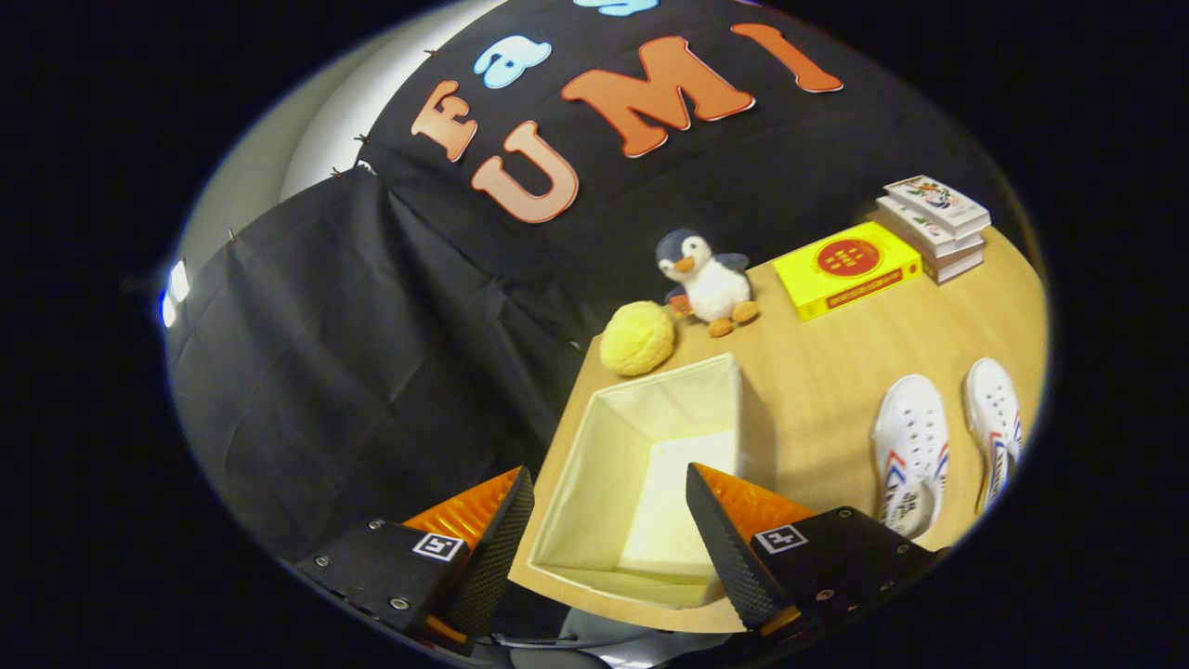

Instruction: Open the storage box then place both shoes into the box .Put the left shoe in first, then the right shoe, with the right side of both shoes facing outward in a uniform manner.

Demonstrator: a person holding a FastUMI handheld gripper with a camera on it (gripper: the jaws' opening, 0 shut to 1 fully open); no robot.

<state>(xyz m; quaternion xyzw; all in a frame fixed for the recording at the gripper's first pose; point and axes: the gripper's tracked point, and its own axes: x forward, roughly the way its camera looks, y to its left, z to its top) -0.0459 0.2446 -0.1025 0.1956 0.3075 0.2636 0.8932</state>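
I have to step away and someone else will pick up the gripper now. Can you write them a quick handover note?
Gripper: open, holding nothing, fingers spread above the storage box.
Storage box: open and empty, on the table.
Two shoes: side by side on the table, right of the box, untouched.
Done: box open.
Left: left shoe in first, then the right, right sides facing outward.

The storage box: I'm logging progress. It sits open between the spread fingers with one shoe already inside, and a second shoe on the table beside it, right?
Not quite. The gripper view shows the storage box open and empty between the spread fingers of the gripper. Both shoes lie on the table beside it.
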